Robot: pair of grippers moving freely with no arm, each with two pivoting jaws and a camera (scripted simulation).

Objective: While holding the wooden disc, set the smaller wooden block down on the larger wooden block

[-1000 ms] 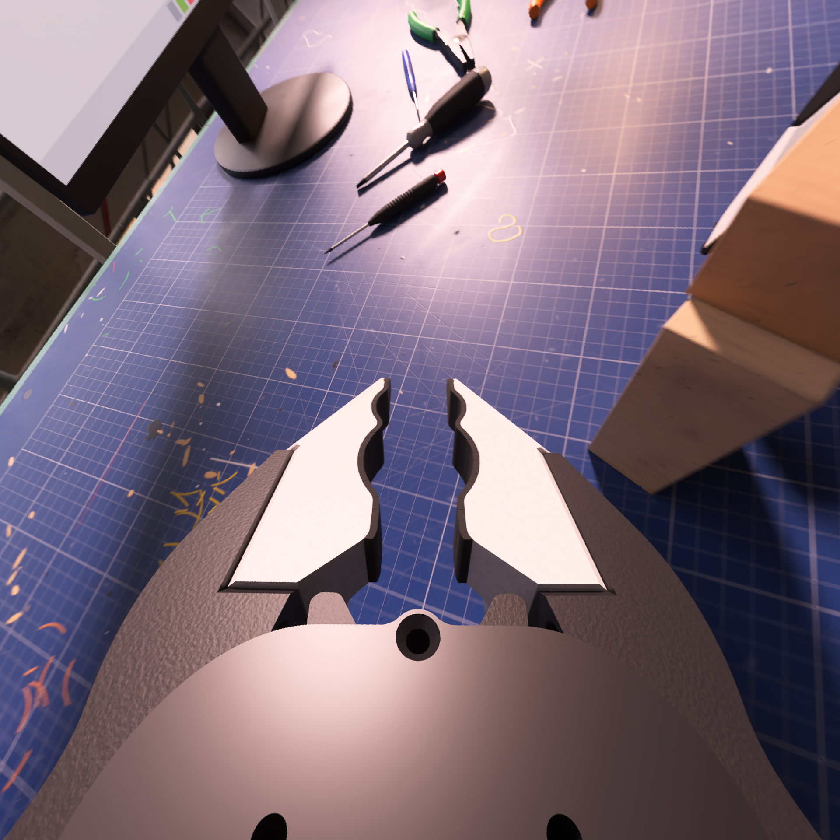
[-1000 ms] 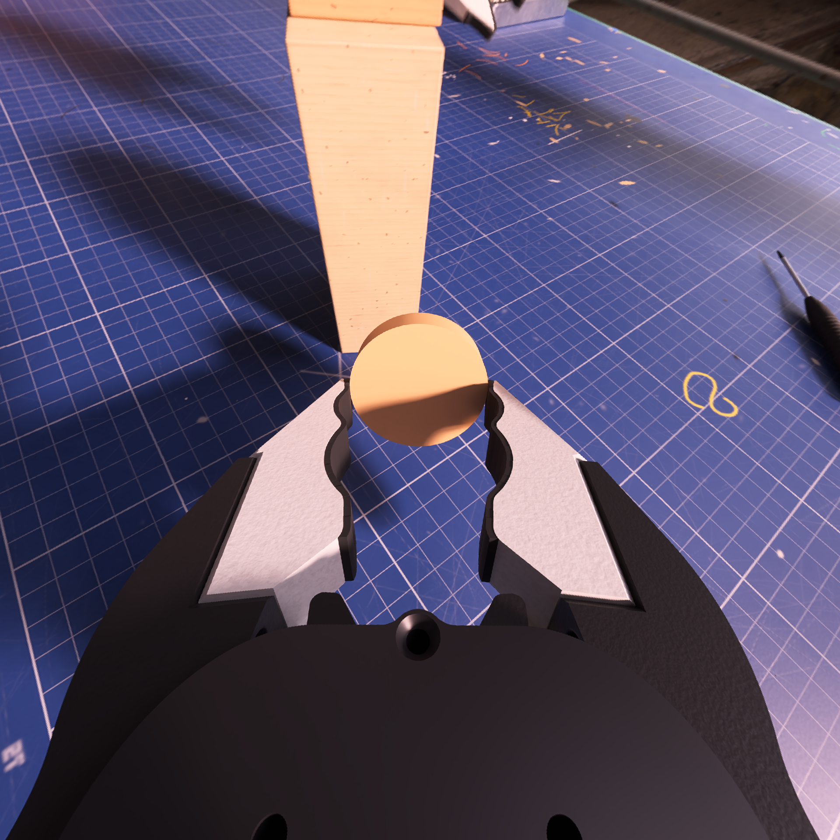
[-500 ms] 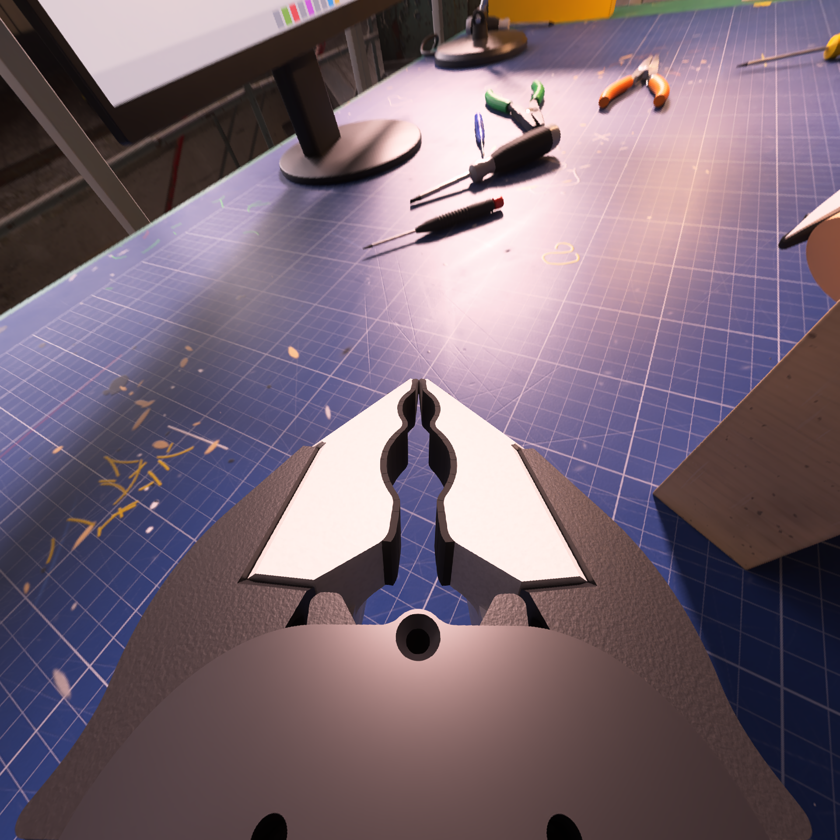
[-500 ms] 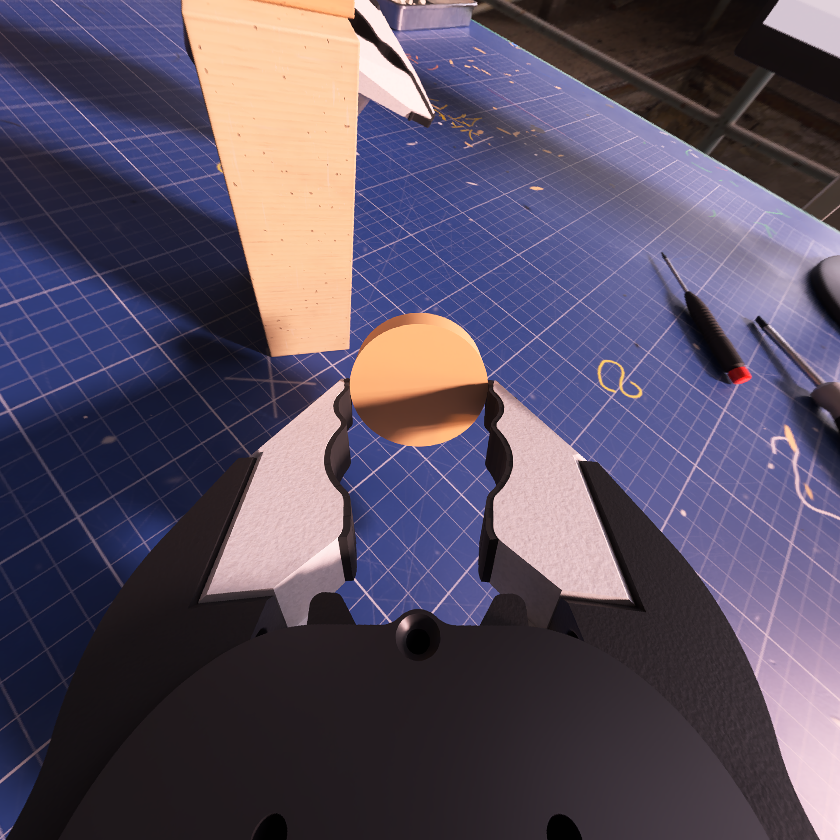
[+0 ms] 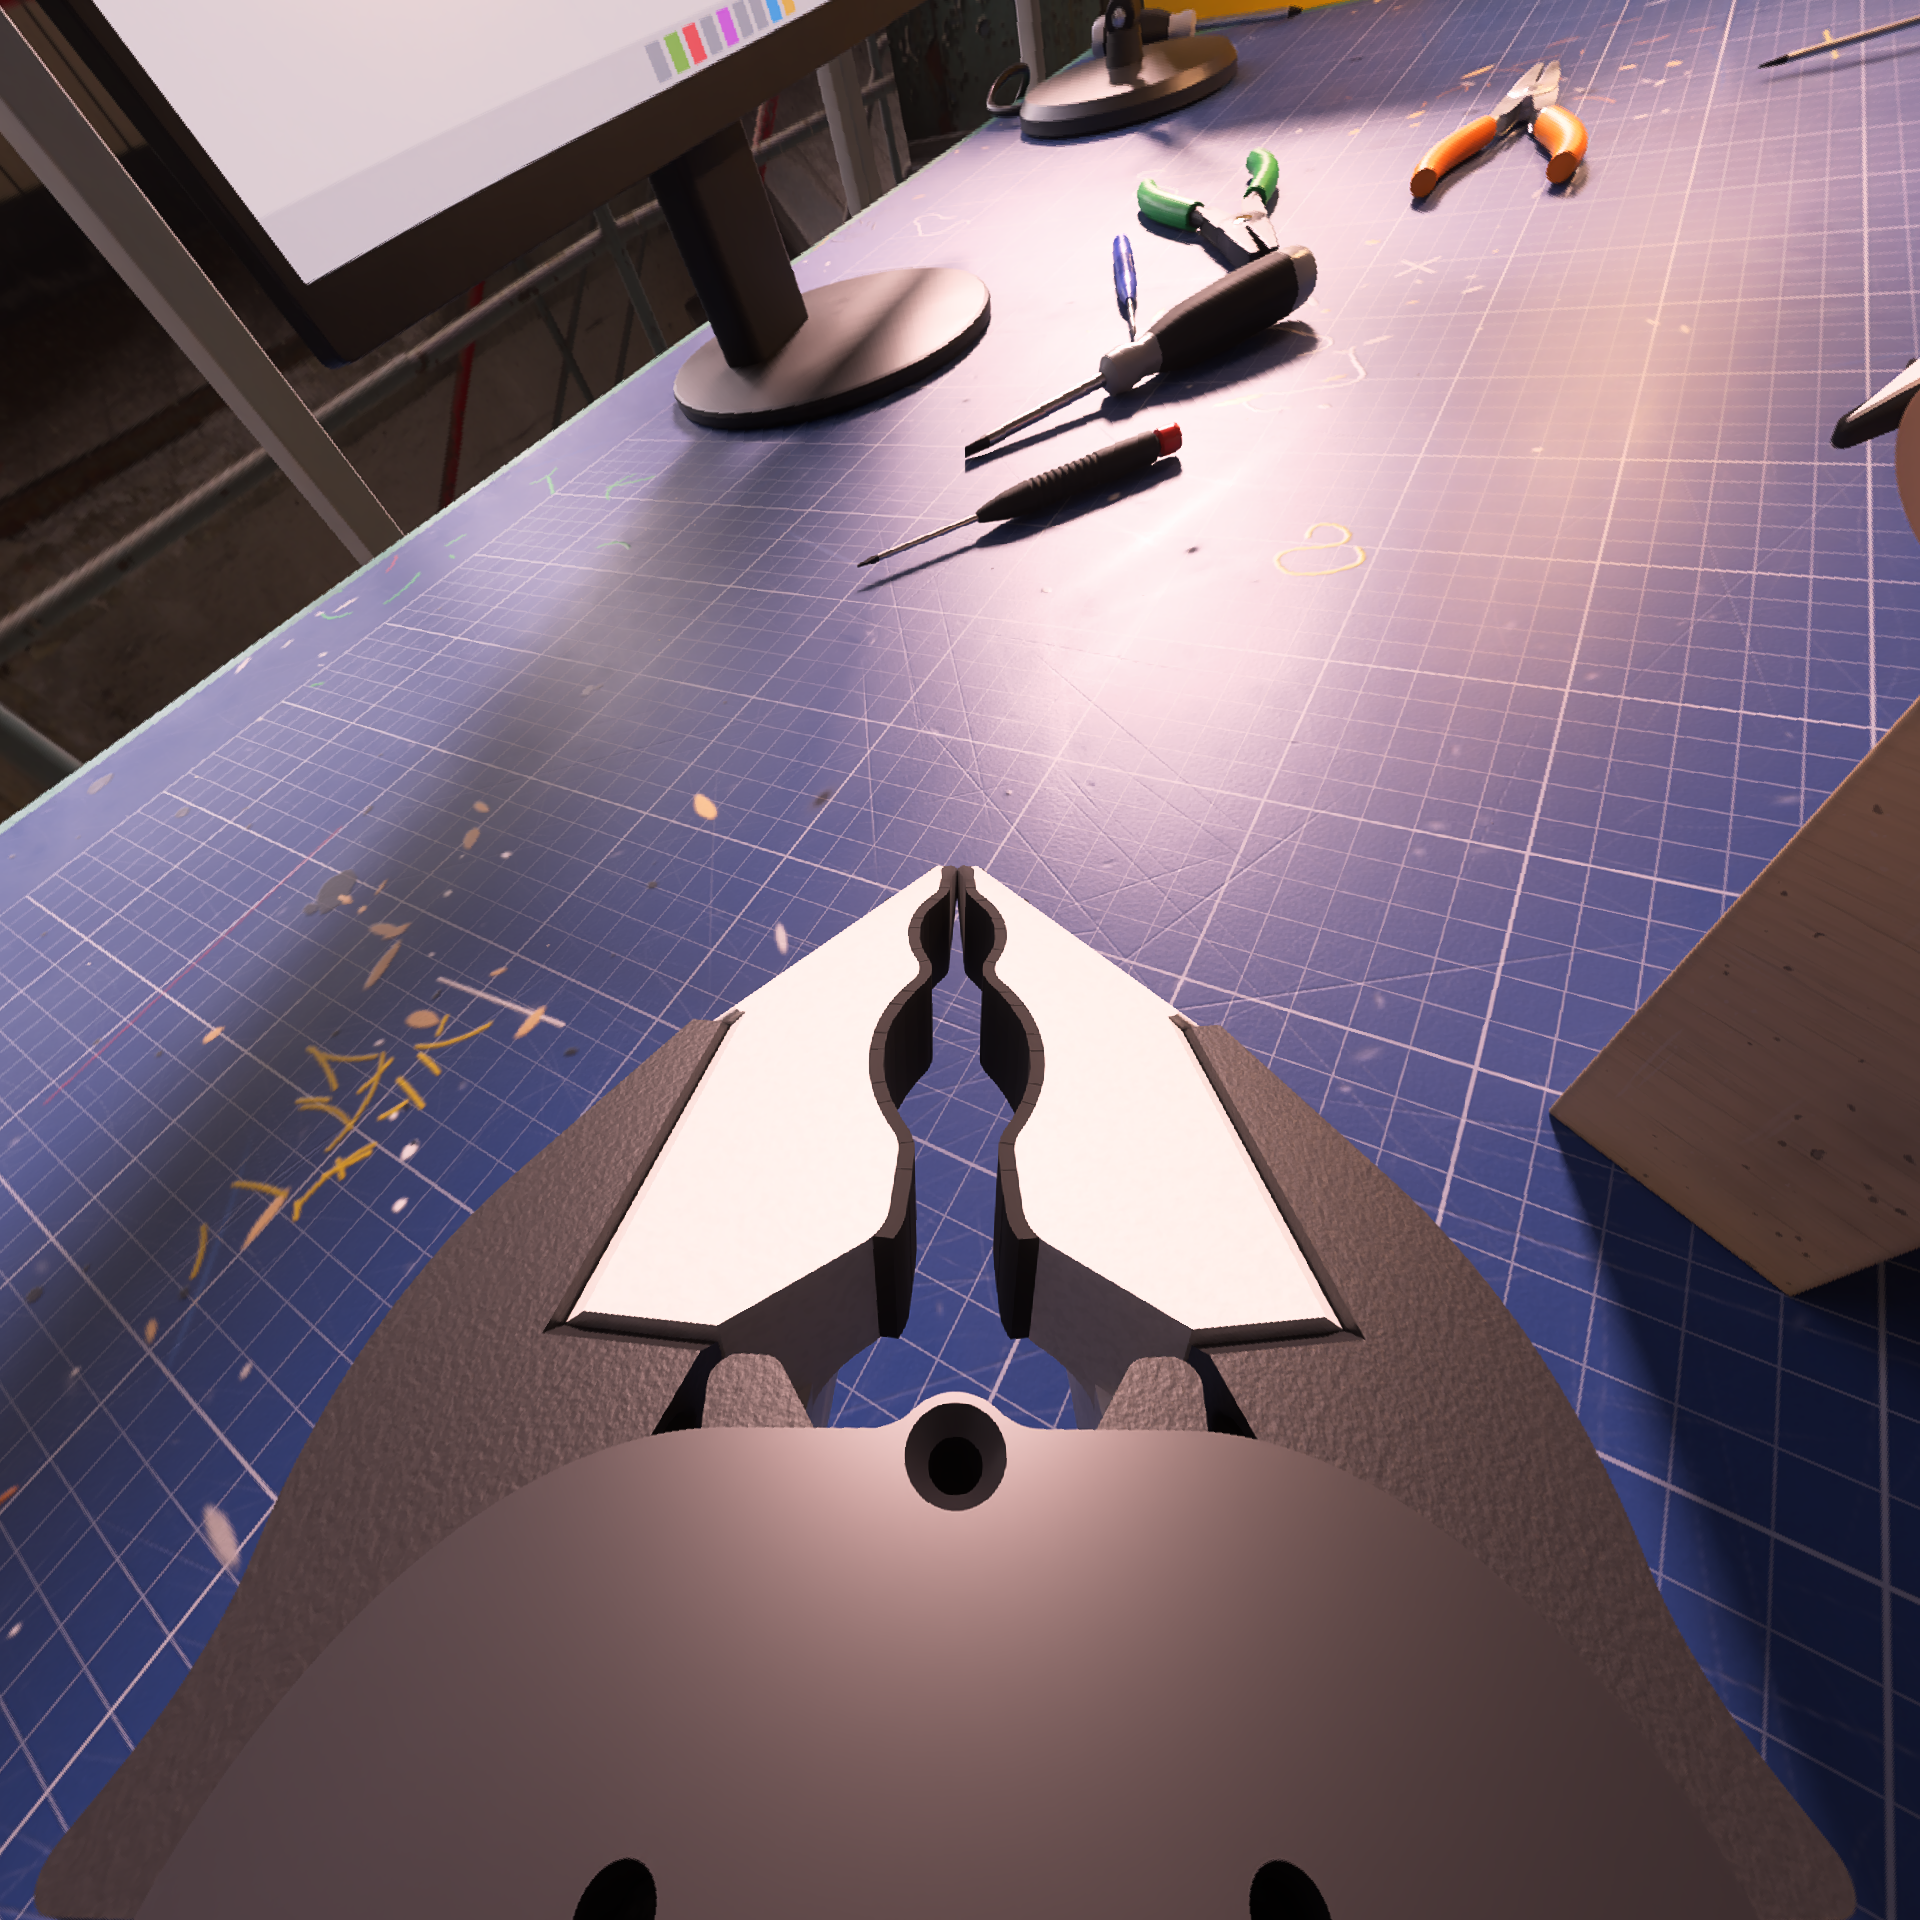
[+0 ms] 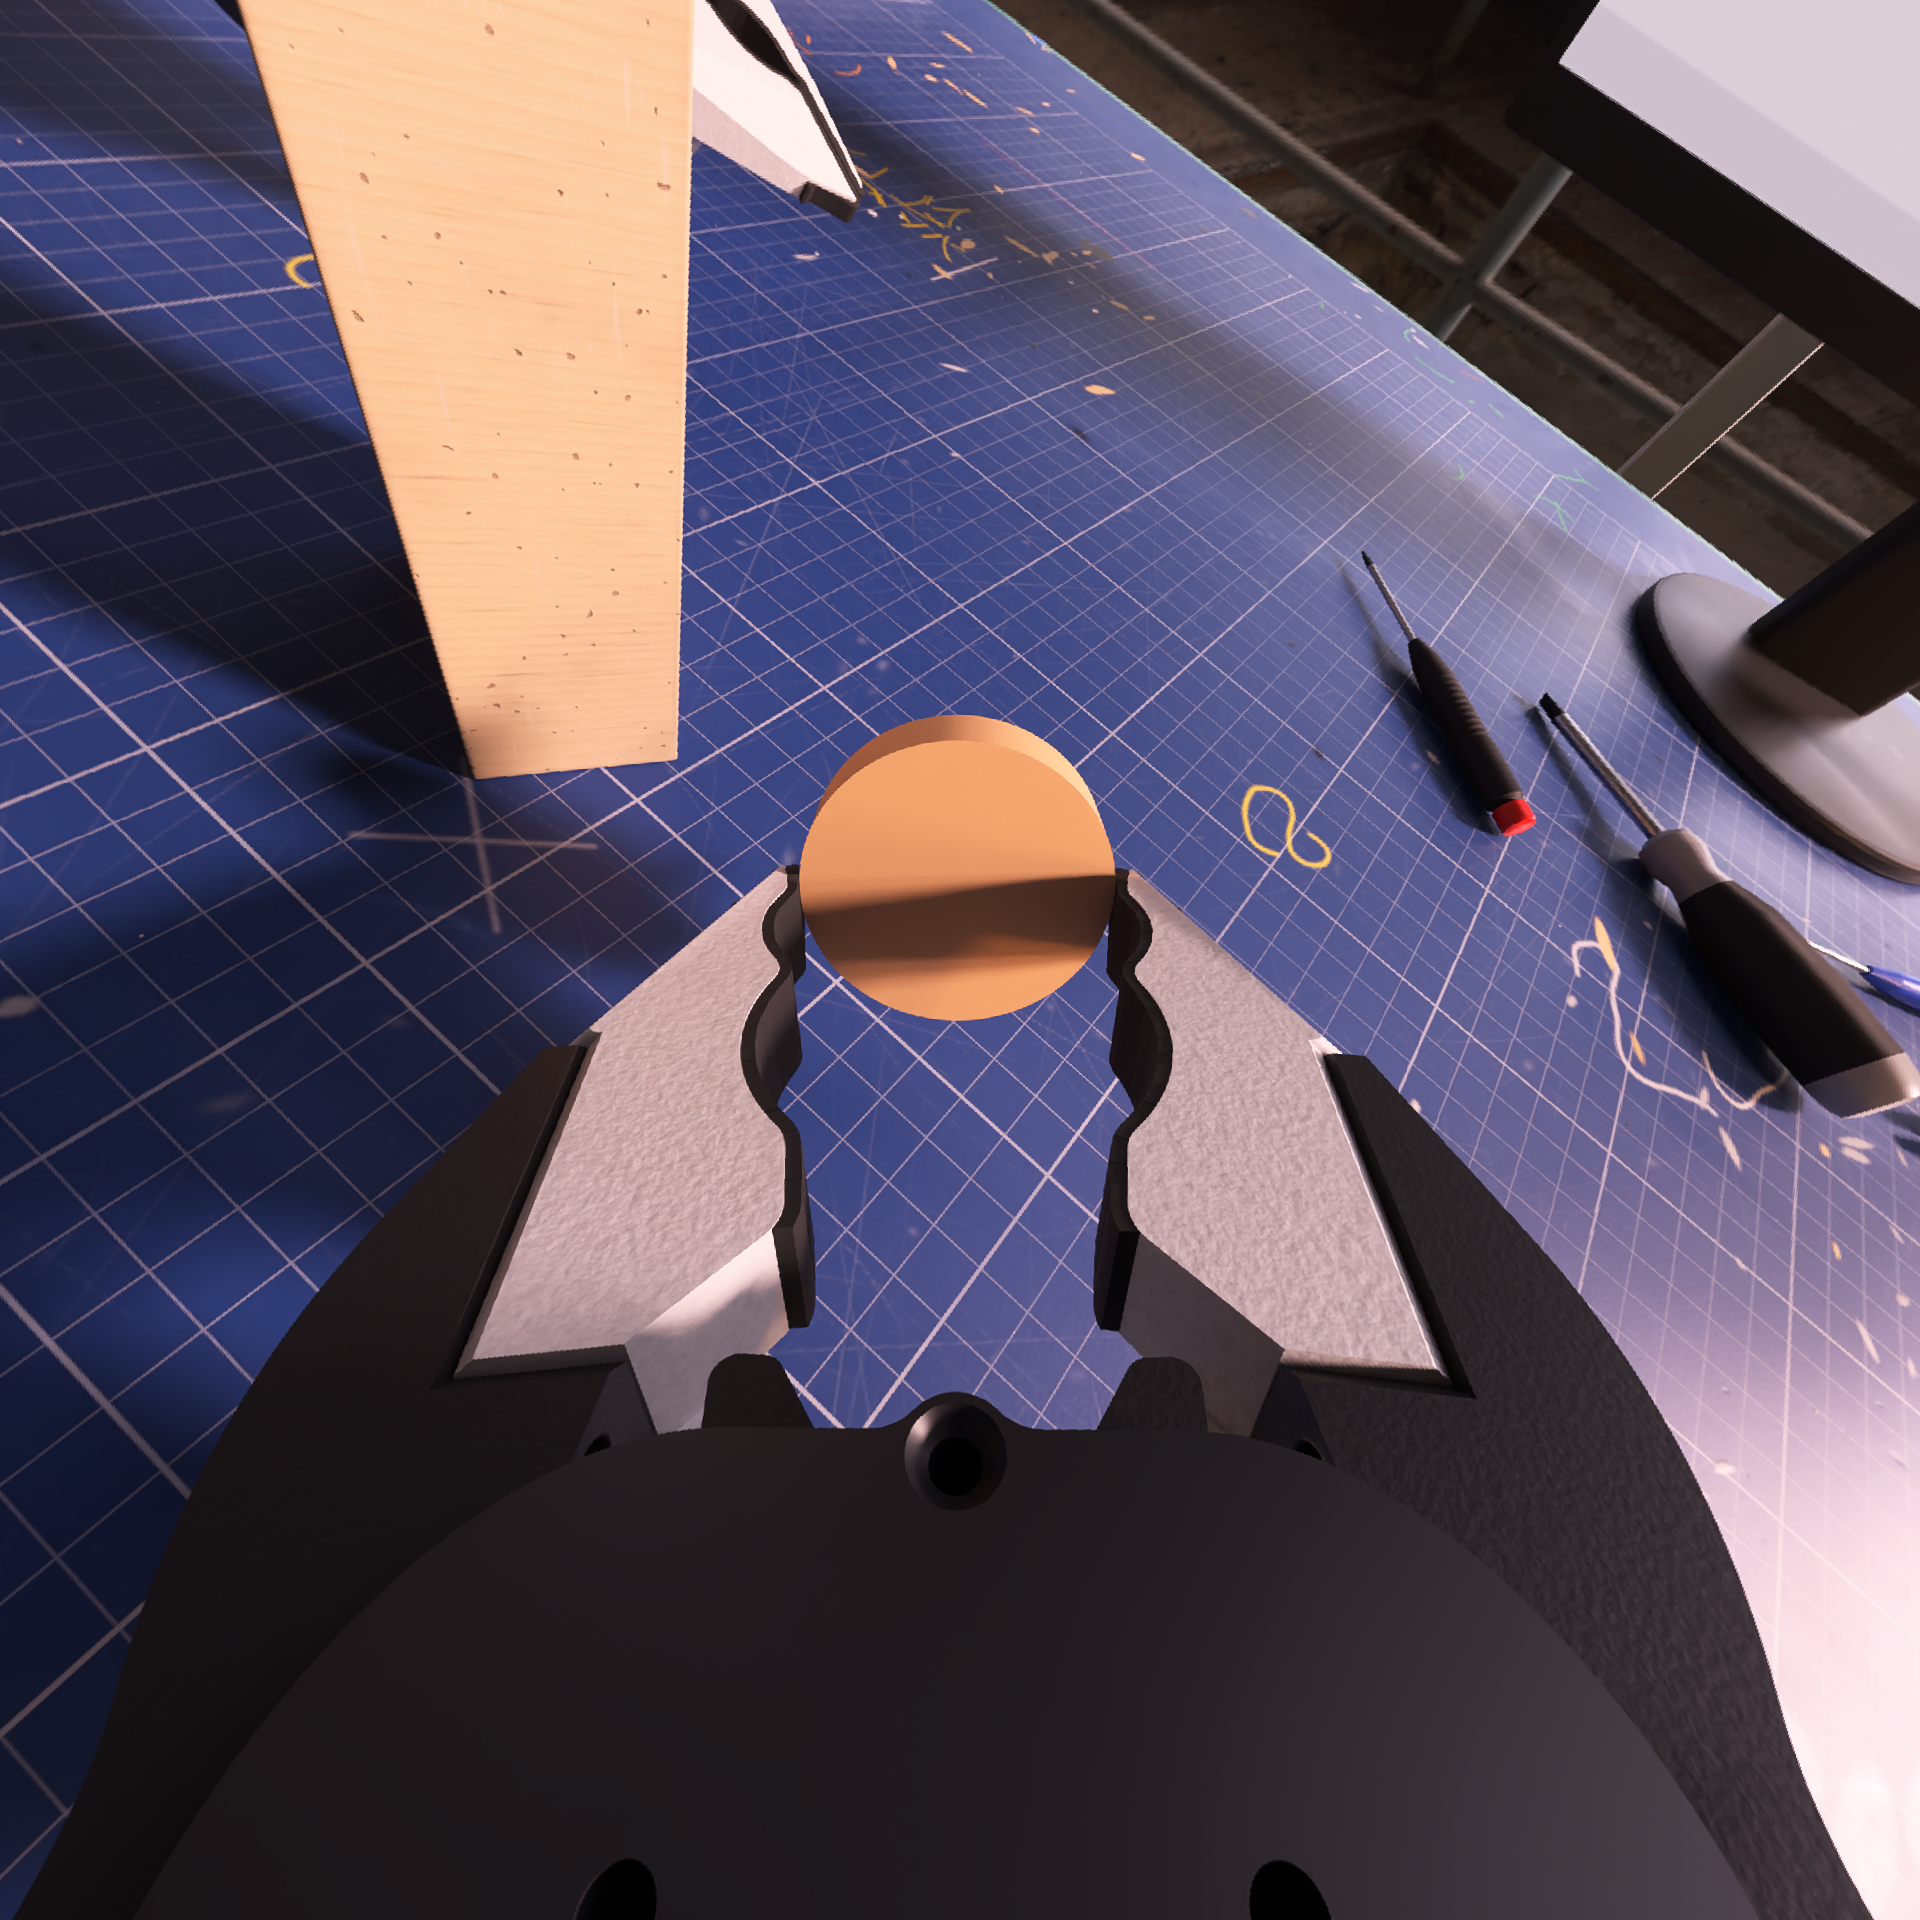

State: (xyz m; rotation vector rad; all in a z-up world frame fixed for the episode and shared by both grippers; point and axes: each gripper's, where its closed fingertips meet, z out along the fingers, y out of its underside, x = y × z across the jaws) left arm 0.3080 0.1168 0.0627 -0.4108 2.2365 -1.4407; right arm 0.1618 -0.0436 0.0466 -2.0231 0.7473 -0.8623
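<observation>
My right gripper (image 6: 956, 883) is shut on the round wooden disc (image 6: 951, 831), held flat at its fingertips above the mat. The larger wooden block (image 6: 499, 395) stands upright on the blue cutting mat, ahead and left of the disc. It also shows at the right edge of the left wrist view (image 5: 1766, 1039). Its top and the smaller block are out of frame in both views. My left gripper (image 5: 954, 873) is shut and empty, left of the block. One of its white fingers (image 6: 769, 104) shows behind the block in the right wrist view.
A monitor on a round stand (image 5: 831, 343) is at the mat's left edge. Two black screwdrivers (image 5: 1143, 353) (image 5: 1039, 488), green-handled pliers (image 5: 1205, 208) and orange-handled pliers (image 5: 1496, 135) lie beyond. Wood shavings (image 5: 353, 1101) are scattered at the left.
My left gripper closed its empty fingers and tilted up away from the stacked blocks. My right gripper, still holding the disc, swung right, so the block now sits farther left.
</observation>
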